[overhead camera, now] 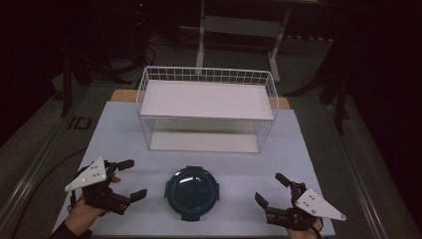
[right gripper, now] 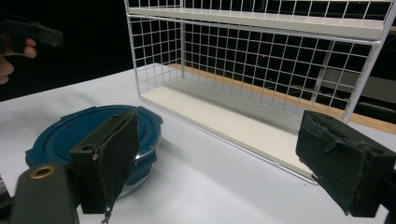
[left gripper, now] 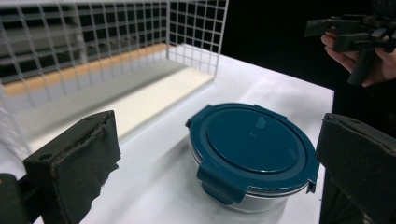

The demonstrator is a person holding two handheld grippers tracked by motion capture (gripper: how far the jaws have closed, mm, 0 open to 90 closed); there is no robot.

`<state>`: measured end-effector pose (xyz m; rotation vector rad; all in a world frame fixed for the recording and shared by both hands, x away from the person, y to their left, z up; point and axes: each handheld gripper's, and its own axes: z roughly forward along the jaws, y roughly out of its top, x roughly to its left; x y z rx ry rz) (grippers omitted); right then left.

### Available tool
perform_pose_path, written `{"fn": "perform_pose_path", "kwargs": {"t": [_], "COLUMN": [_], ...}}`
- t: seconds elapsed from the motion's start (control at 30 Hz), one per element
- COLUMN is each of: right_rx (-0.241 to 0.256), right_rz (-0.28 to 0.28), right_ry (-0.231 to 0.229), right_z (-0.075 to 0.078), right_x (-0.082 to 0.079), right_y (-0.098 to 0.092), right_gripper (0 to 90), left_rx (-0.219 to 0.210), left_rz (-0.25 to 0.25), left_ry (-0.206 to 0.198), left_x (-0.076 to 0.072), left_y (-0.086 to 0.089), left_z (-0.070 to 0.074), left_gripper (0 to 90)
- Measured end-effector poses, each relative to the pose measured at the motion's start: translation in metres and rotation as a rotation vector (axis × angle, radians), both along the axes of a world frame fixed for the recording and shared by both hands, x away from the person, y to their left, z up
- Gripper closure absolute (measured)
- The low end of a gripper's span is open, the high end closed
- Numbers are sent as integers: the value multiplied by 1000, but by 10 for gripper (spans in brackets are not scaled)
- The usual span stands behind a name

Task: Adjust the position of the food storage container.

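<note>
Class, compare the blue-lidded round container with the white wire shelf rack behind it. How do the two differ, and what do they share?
The container is round, low and dark blue on top; the rack is rectangular, taller and white. The container is closed by a clipped lid; the rack is open wire mesh with two flat shelves, both bare. The container sits nearer the person, the rack farther back. Both stand upright on the white table, untouched.

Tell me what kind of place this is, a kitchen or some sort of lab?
Probably a lab or recording setup, not a kitchen: a white-covered table in a dark room, cables on the floor, and just a white wire shelf rack and a blue-lidded container staged between two open handheld grippers.
</note>
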<state>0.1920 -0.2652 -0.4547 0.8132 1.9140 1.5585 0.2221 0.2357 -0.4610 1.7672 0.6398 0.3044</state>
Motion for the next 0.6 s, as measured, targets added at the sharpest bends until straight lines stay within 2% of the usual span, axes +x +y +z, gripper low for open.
{"fn": "perform_pose_path", "kwargs": {"t": [0.07, 0.17, 0.23, 0.43, 0.6], "right_rx": [1, 0, 0, 1, -1], "right_rz": [2, 3, 5, 7, 12], "right_ry": [3, 4, 3, 17, 19], "right_z": [0, 0, 0, -1, -1], "right_x": [0, 0, 0, 1, 1], "right_y": [0, 0, 0, -1, 0], "right_gripper": [133, 133, 133, 133, 133], "left_rx": [41, 73, 118, 168, 232], "left_rz": [13, 2, -2, -83, -101], "left_ry": [40, 97, 107, 142, 176], "left_x": [7, 15, 18, 21, 22], "left_y": [-4, -7, -8, -10, -14], "left_z": [-6, -16, -22, -33, -42], "left_gripper": [0, 0, 0, 354, 637]}}
